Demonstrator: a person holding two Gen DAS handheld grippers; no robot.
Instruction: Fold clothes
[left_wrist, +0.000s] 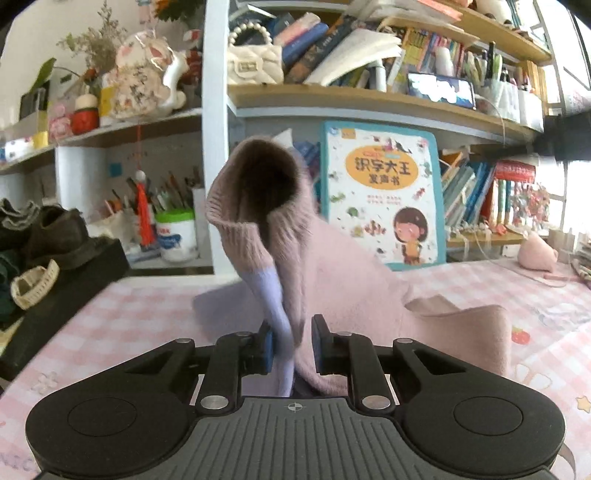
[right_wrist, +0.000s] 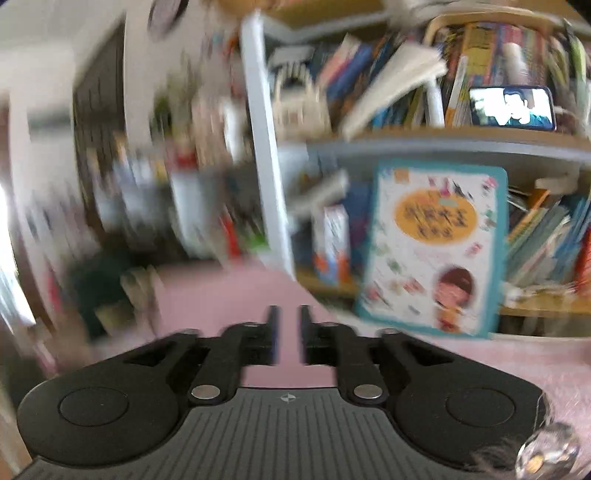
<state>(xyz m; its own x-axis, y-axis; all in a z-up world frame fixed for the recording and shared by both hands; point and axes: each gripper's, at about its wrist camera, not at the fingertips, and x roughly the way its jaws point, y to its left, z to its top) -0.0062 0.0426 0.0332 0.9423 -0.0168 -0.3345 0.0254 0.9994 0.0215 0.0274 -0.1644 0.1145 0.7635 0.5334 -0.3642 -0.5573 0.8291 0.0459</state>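
A pink knit sweater (left_wrist: 332, 280) with a lilac band lies partly on the pink checked table (left_wrist: 122, 317). My left gripper (left_wrist: 291, 347) is shut on its sleeve and holds it up, so the ribbed cuff (left_wrist: 255, 195) stands open above the fingers. The rest of the sweater spreads to the right on the table. My right gripper (right_wrist: 288, 339) is open with a narrow gap and holds nothing. It hovers over a pink surface (right_wrist: 221, 291). The right wrist view is badly blurred.
Shelves packed with books stand behind the table, with a large children's book (left_wrist: 384, 195) leaning upright, also in the right wrist view (right_wrist: 432, 243). A black box with shoes (left_wrist: 55, 266) sits at the left. A white jar (left_wrist: 175, 234) and a pink plush (left_wrist: 535, 251) stand at the back.
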